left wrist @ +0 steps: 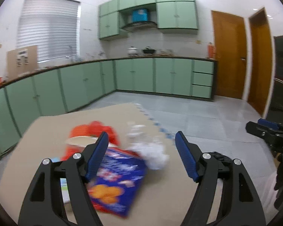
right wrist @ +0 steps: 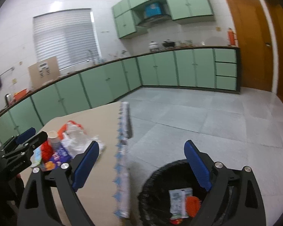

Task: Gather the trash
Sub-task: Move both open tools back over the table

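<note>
A pile of trash lies on the beige-covered table (left wrist: pixel 52 131): a blue snack bag (left wrist: pixel 115 184), a red wrapper (left wrist: pixel 96 130), a paper cup (left wrist: pixel 79 141), clear plastic (left wrist: pixel 135 131) and a crumpled white tissue (left wrist: pixel 156 154). My left gripper (left wrist: pixel 141 134) hovers open above the pile with nothing between its fingers. My right gripper (right wrist: pixel 141 142) is open and empty, over the table edge and a black-lined trash bin (right wrist: pixel 156 180). A white wrapper (right wrist: pixel 179 197) and an orange piece (right wrist: pixel 193 205) lie inside the bin. The pile (right wrist: pixel 66 145) and the left gripper (right wrist: pixel 34 134) show at the right wrist view's left.
The table's edge carries a blue-and-white trim (right wrist: pixel 122 150); the bin stands on the grey tiled floor (right wrist: pixel 198 116) just beside it. Green cabinets (left wrist: pixel 141 75) line the far walls, and wooden doors (left wrist: pixel 230 56) are at the right.
</note>
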A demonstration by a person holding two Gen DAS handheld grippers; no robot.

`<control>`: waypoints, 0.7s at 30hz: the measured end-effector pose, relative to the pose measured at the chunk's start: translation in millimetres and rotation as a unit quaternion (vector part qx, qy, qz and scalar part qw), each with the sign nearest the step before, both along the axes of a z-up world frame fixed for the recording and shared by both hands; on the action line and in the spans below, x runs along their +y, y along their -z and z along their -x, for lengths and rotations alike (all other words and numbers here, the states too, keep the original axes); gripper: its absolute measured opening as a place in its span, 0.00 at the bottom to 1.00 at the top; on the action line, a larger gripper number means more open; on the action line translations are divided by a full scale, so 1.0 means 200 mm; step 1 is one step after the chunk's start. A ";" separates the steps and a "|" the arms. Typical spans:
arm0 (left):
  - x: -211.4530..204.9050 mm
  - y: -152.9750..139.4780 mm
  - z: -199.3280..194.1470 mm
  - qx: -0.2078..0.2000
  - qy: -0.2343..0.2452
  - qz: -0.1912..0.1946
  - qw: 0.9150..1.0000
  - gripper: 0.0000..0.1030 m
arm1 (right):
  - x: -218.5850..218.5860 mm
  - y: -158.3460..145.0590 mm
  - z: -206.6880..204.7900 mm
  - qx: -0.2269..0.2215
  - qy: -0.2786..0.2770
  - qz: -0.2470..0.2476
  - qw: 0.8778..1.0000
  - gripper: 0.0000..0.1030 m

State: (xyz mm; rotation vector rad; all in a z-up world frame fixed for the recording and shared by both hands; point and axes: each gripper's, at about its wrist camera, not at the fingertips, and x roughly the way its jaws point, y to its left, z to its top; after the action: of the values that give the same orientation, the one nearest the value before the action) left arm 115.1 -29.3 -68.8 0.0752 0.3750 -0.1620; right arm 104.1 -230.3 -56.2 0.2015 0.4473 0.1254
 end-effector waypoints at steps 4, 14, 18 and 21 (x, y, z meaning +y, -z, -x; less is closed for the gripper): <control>0.15 -0.02 0.01 -0.005 -0.039 -0.008 0.999 0.70 | 0.15 0.02 -0.06 0.000 -0.034 0.000 0.999 0.87; 0.42 0.03 -0.02 0.014 -0.104 -0.003 0.994 0.70 | 0.52 0.05 -0.28 0.003 -0.103 0.009 0.995 0.87; 0.49 0.04 -0.04 0.015 -0.115 0.002 0.993 0.70 | 0.63 0.06 -0.37 0.007 -0.118 0.017 0.993 0.87; 0.50 0.05 -0.05 0.013 -0.120 0.002 0.993 0.70 | 0.69 0.08 -0.41 0.009 -0.122 0.020 0.992 0.85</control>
State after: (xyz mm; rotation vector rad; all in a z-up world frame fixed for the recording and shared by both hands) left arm 125.7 71.7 -78.0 0.0229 0.4060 0.0735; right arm 185.6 -92.7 -71.5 0.1074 0.4904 0.3535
